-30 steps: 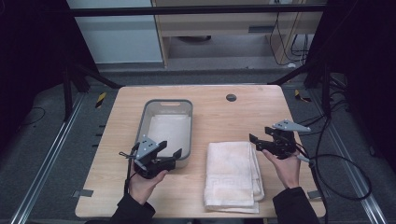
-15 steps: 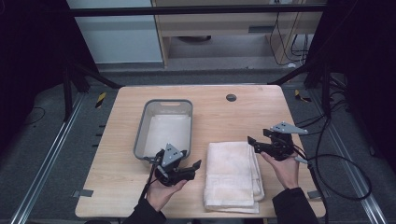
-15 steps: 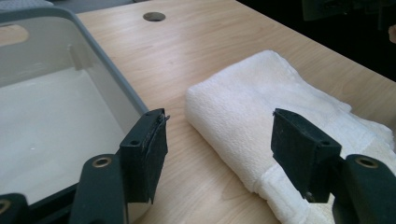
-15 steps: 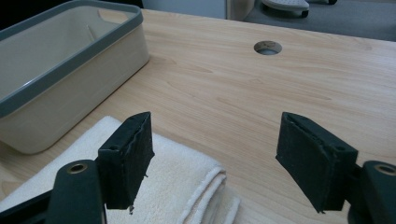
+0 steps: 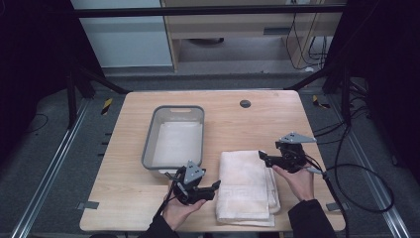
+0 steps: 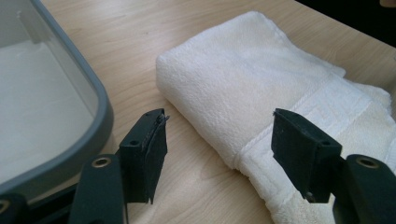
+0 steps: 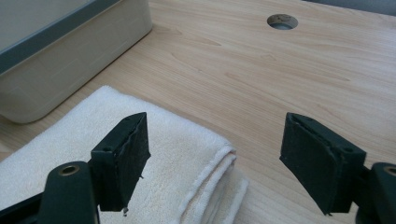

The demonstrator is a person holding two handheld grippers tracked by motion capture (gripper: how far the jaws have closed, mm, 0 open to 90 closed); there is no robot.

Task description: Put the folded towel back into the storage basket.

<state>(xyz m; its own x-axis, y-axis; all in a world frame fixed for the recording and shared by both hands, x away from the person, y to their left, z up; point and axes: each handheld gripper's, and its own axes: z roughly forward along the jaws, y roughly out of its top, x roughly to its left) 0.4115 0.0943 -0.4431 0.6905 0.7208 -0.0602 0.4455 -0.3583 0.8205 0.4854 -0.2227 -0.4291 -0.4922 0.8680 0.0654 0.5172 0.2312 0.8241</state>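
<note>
1. Nearest the camera in the high view, the left claw [image 5: 214,187] hangs low over the desk [image 5: 247,124], its jaws spread wide with nothing between the pads, pointing at the left edge of a folded white towel [image 5: 246,186].
2. In the left gripper view the towel's [image 6: 261,93] thick folded edge lies just ahead of that claw [image 6: 219,140], between the lines of its two jaws but not touched by either; its woven band runs off toward the right jaw.
3. Across the towel, the right claw [image 5: 261,156] is held by a hand just above the towel's far right corner. Its jaws have just been opening and stand released, gripping nothing.
4. The right gripper view has the towel's [image 7: 154,154] layered corner below and between that claw's [image 7: 215,154] jaws, bare wood ahead of them.
5. Beyond the left claw, just beside it, stands a grey-rimmed tub [image 5: 148,148] with white cloth lying flat inside.
6. Farthest from both claws, a round cable hole [image 5: 245,103] marks the desk's back edge.
</note>
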